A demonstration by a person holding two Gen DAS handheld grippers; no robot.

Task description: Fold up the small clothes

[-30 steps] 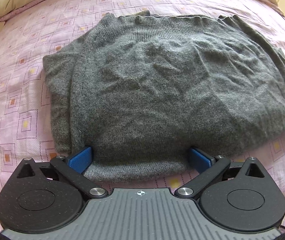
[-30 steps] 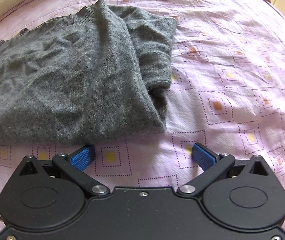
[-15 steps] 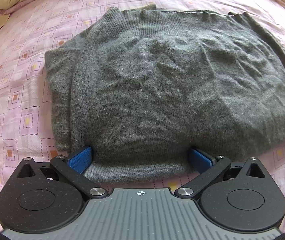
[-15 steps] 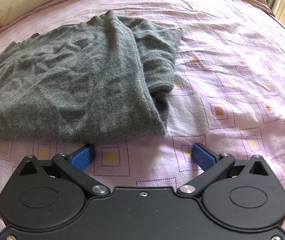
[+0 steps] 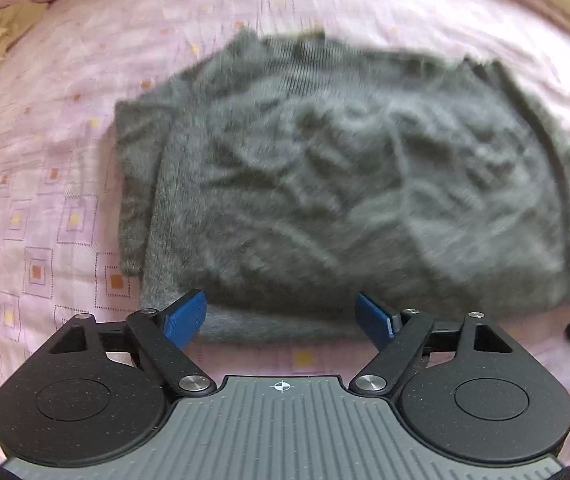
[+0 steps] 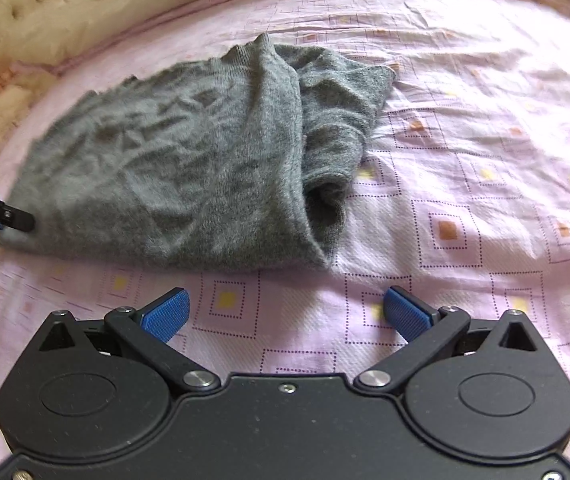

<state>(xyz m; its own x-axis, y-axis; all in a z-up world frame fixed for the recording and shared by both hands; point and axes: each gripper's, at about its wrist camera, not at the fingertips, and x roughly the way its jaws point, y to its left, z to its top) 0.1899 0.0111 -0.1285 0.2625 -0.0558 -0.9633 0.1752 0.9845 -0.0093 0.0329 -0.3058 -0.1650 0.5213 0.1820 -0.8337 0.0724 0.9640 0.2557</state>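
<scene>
Grey knit sweater (image 5: 345, 200) lies part-folded on the bed (image 6: 485, 160) — soft, limp, light. Both claws gape empty: left claw (image 5: 281, 316) at its near hem, right claw (image 6: 287, 312) just short. Pinch the hem corners — it'll sag.

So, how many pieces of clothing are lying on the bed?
1: a grey sweater lies folded on the pink sheet, in front of both open tools. The left tool is at its near edge. Smaller pieces could be hidden under it.

Grey sweater (image 6: 189, 168), pink bedsheet (image 6: 485, 128) — dotted squares
</scene>
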